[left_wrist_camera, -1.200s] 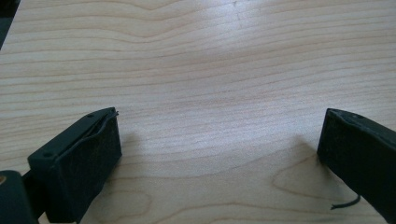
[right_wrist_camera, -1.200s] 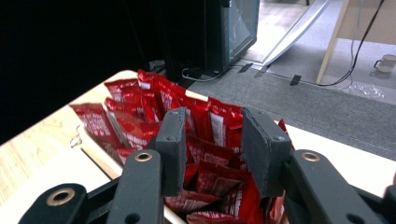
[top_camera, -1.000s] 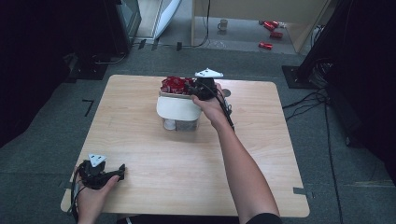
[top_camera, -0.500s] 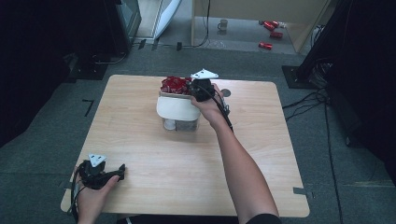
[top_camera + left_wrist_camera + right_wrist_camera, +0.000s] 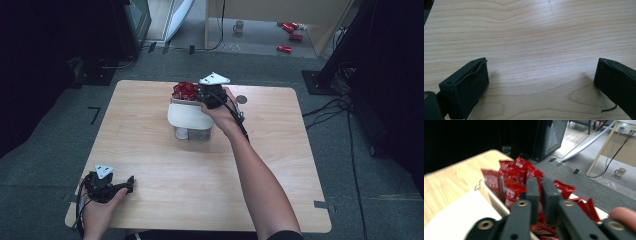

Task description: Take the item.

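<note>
No legible text — red packets [image 5: 509,185] too blurred.

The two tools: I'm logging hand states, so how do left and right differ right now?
The left tool rests low on the bare table near its front corner, jaws wide apart; the right tool is at the container of red packets, jaws nearly together. Both are black and hand-held.

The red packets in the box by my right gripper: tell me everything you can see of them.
The red packets are small glossy sachets with white print too blurred to read. They stand crumpled and upright in a loose bunch in the far part of the pale box, behind its white lid. The right gripper sits among them, jaws nearly together; whether it pinches one cannot be told.
</note>
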Demonstrator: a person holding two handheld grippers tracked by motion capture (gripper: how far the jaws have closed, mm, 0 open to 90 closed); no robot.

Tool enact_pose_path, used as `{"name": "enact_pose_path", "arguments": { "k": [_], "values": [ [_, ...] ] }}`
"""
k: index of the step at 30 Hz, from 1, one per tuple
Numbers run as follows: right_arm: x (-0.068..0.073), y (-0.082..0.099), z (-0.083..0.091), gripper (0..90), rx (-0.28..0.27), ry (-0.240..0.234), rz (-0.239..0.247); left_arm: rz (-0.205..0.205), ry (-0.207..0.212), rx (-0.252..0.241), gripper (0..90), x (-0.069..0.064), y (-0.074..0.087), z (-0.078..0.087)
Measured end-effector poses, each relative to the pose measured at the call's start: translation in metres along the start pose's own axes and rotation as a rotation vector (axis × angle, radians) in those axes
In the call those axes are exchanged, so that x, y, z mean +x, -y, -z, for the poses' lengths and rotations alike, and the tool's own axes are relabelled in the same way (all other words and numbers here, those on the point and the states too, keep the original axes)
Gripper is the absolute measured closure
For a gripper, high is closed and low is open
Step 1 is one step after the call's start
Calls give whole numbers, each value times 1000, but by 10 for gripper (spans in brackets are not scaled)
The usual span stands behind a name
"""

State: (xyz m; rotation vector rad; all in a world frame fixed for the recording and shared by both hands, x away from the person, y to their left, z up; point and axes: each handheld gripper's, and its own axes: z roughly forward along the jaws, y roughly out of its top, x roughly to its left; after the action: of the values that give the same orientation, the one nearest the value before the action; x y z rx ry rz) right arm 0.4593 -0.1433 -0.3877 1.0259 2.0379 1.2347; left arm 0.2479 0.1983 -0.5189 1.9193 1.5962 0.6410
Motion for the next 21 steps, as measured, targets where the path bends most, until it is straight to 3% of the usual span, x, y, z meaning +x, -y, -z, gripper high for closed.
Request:
{"name": "enact_pose_path", "arguments": {
  "k": [2, 6, 8, 12, 16, 21],
  "values": [
    [2, 1, -4, 744, 15, 0, 5, 0, 0, 0, 0, 0, 0, 0],
    [0, 4, -11, 635, 5, 10, -41, -1, 1, -2, 0, 0, 0, 0],
    [-3, 5, -12, 639, 0, -2, -66, -1, 1, -2, 0, 0, 0, 0],
    [-7, 6, -12, 620, -13, -8, -68, -3, 3, -2, 0, 0, 0, 0],
    [-14, 5, -8, 639, -49, 5, -126, -3, 3, -2, 0, -1, 0, 0],
    [-16, 7, -10, 698, -19, 20, -86, -3, 3, -3, 0, -1, 0, 0]
  ]
}}
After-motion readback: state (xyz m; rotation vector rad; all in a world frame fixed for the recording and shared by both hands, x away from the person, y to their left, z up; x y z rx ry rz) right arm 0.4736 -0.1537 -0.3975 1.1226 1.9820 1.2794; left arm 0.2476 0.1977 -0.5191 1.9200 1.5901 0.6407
